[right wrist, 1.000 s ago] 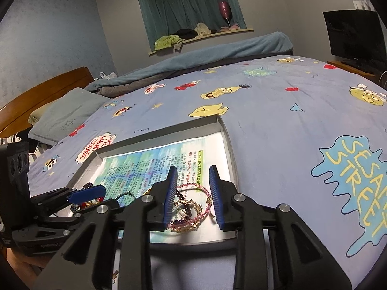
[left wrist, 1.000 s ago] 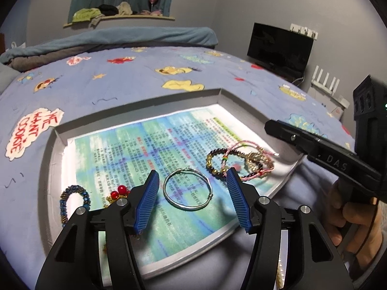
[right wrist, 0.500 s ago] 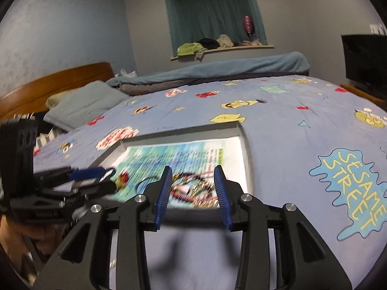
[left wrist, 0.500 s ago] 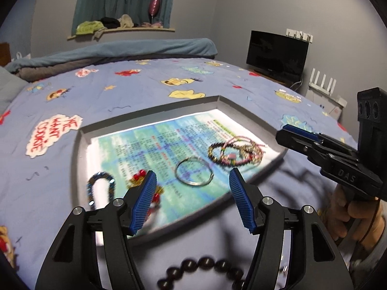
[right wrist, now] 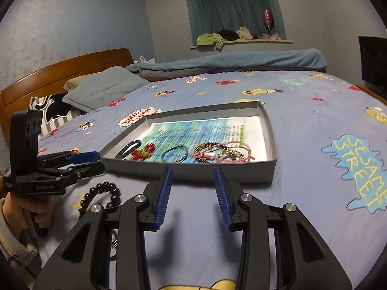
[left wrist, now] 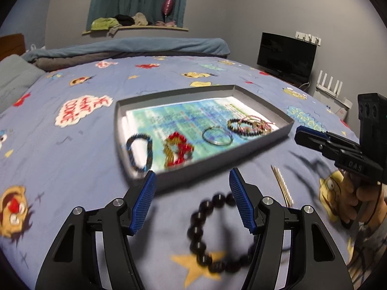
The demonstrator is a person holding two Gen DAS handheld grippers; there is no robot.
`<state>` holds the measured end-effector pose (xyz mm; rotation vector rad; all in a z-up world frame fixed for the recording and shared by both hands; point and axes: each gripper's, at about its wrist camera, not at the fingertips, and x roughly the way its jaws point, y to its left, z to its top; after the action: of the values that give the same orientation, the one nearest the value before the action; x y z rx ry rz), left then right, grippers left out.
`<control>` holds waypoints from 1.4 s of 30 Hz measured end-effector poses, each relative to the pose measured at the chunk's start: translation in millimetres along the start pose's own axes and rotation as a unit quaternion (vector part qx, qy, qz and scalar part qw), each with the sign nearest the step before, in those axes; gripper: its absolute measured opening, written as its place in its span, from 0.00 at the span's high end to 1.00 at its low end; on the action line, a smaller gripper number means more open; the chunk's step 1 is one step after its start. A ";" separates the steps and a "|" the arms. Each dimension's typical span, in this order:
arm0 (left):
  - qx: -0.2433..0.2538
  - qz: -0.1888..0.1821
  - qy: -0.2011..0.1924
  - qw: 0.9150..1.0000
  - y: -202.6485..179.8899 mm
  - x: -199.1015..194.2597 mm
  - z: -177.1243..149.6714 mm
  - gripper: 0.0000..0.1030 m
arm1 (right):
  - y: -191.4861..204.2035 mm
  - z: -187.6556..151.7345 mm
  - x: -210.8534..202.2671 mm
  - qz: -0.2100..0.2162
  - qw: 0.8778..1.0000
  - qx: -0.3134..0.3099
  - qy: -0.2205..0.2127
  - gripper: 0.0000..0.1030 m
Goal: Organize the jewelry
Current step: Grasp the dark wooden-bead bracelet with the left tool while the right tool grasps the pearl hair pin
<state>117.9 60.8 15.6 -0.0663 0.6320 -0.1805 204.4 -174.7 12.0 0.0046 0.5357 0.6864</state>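
One shallow grey tray is seen on the cartoon-print bedspread, lined with a printed sheet, and five pieces are counted inside it: a dark blue beaded bracelet at the left end, a red-and-gold piece beside it, a plain silver ring-shaped bangle, a dark beaded bracelet and a pink cord bracelet, the last two tangled together at the right end. One large black bead bracelet is left outside, lying on the bedspread in front of the tray's near wall, and one thin gold strip is spotted to its right. The left gripper is held wide open over that black bracelet, nothing gripped, the beads lying between and beneath its blue pads. The right gripper has just been opening; it is parted moderately and empty, poised just short of the tray's near wall. Plenty of bare bedspread is left open on the tray's right and far sides; the near strip is crowded by both tools.
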 end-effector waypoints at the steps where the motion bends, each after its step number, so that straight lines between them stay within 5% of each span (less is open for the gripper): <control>1: 0.002 0.001 0.000 1.000 -0.5 -4.0 -3.4 0.38 | 1.1 -1.0 -0.5 0.002 1.000 -0.001 0.001 0.64; 32: -0.012 0.002 0.074 0.997 -5.8 16.8 -36.3 0.39 | 43.9 -23.6 33.8 0.072 0.990 -0.018 0.122 0.63; 35: -0.005 0.000 0.071 0.997 -7.9 15.0 -36.7 0.52 | 47.1 -23.6 38.9 0.070 0.989 -0.022 0.126 0.72; 37: 0.002 -0.001 0.068 0.998 -9.5 13.3 -36.7 0.70 | 47.2 -23.5 40.5 0.071 0.989 -0.022 0.128 0.86; 39: 0.011 -0.003 0.064 0.998 -12.5 10.8 -37.0 0.85 | 47.5 -23.5 41.2 0.073 0.989 -0.023 0.128 0.88; 42: 0.018 -0.002 0.057 0.998 -15.6 7.5 -36.5 0.86 | 49.0 -24.1 39.5 0.076 0.989 -0.026 0.124 0.94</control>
<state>99.9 43.8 -16.3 -0.0219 0.7412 -0.2013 189.0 -116.8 -18.7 -0.0917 0.7624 0.8551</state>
